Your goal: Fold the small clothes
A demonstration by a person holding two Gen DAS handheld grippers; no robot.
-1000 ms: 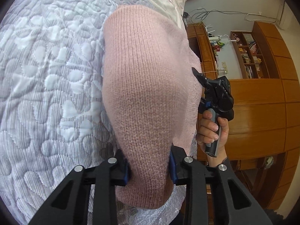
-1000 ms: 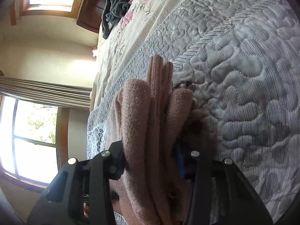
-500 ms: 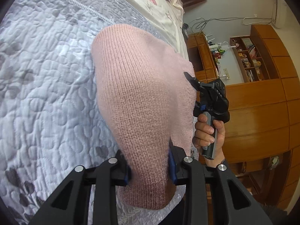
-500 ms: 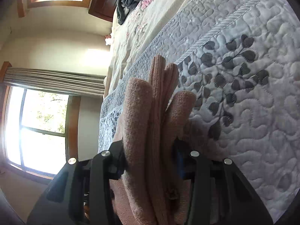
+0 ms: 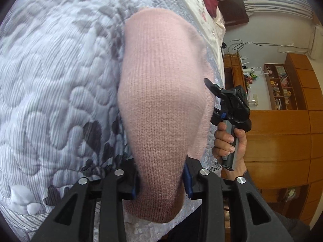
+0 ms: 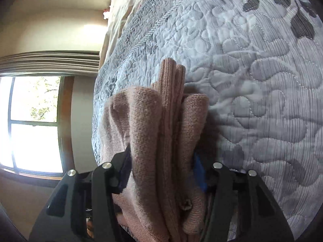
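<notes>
A pink knitted sweater [image 5: 161, 100] is held up over the grey quilted bedspread [image 5: 50, 80]. My left gripper [image 5: 161, 179] is shut on a rounded fold of it. In the right wrist view the same pink sweater [image 6: 161, 141] is bunched in several thick folds, and my right gripper [image 6: 161, 173] is shut on that bundle. The right gripper [image 5: 228, 102] also shows in the left wrist view, held by a hand [image 5: 230, 141] at the sweater's far edge. The sweater's lower part is hidden behind both sets of jaws.
The grey quilt [image 6: 252, 80] with its leaf pattern fills the right wrist view. A floral cream sheet [image 5: 199, 10] lies further up the bed. Wooden cabinets and shelves [image 5: 282, 100] stand beside the bed. A bright window [image 6: 32, 125] is opposite.
Both grippers have carried the sweater along the quilt, still shut on it. The dark leaf pattern has come into view in both cameras.
</notes>
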